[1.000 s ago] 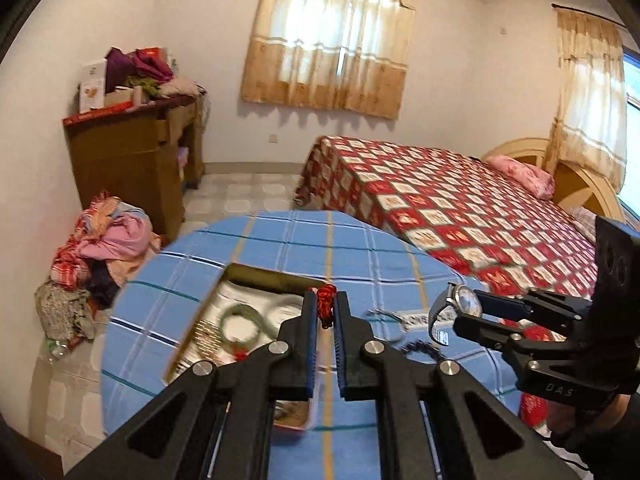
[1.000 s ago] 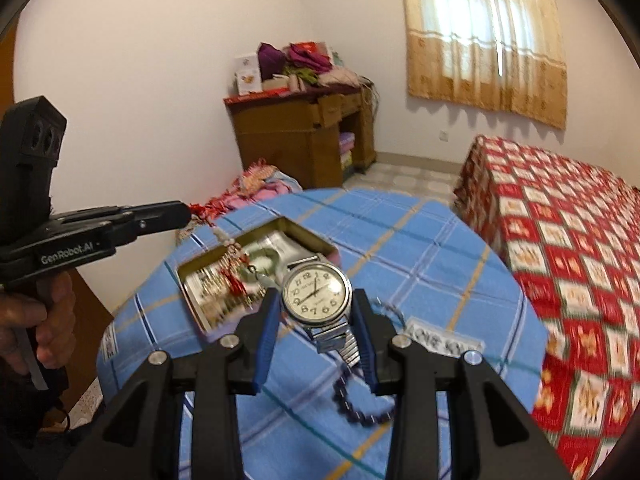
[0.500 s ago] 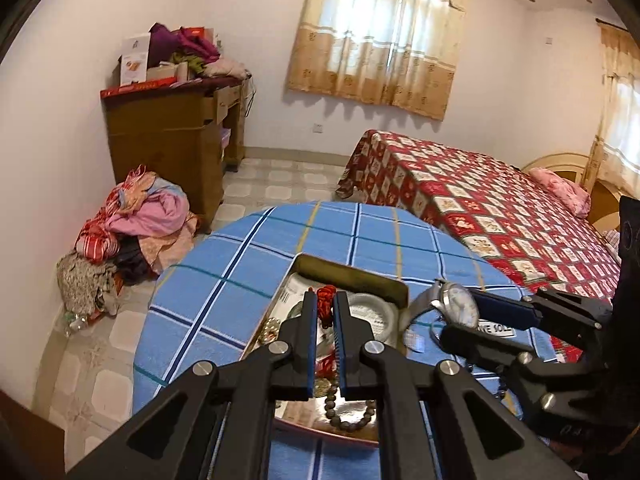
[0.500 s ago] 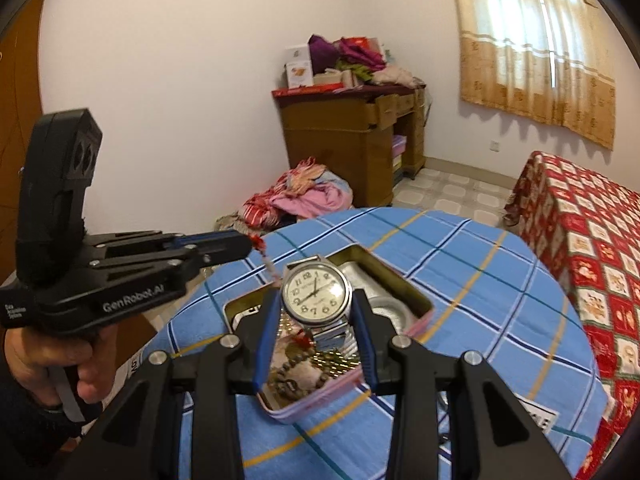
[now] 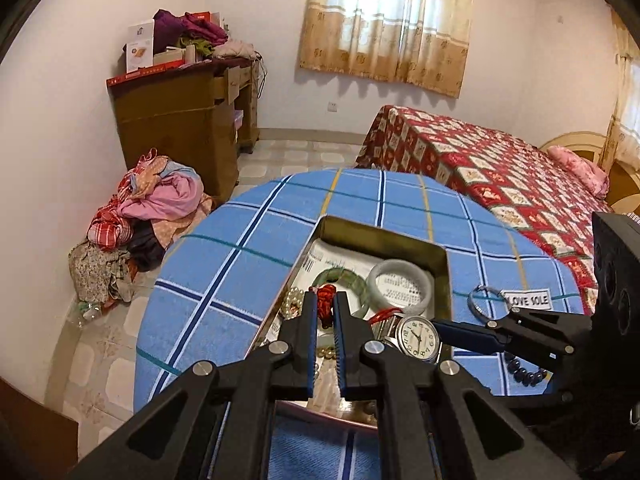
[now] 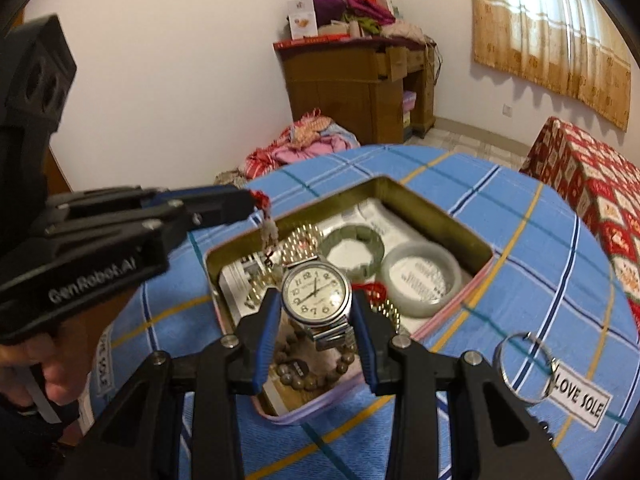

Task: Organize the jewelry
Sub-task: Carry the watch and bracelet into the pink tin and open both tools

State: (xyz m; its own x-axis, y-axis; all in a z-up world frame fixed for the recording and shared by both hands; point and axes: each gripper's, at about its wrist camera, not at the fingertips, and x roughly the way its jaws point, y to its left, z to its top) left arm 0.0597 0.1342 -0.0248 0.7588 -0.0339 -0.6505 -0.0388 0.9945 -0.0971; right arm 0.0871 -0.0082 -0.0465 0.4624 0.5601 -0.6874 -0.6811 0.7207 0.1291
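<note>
— Table (image 6: 520, 264), round, blue checked cloth: status? Tin (image 6: 436, 204) position?

— Open tin at centre, long axis running seven to one o'clock in the right wrist view. Walls raised all round; bare lining only at twelve o'clock, behind the two bangles (image 6: 420, 276).

— Right gripper (image 6: 316, 312)?

— Part open, clamped on a wristwatch (image 6: 316, 294), dial up, directly over the tin's near half. Nearer the drop zone of the two.

— Left gripper (image 5: 325, 312)?

— Nearly closed, pinching a red-knotted beaded strand (image 6: 269, 234); hanging over the tin's ten o'clock rim. Close beside the right; risk of collision judged real.

— Outside the tin?

— Key ring (image 6: 524, 368) at four o'clock, unsorted.
</note>
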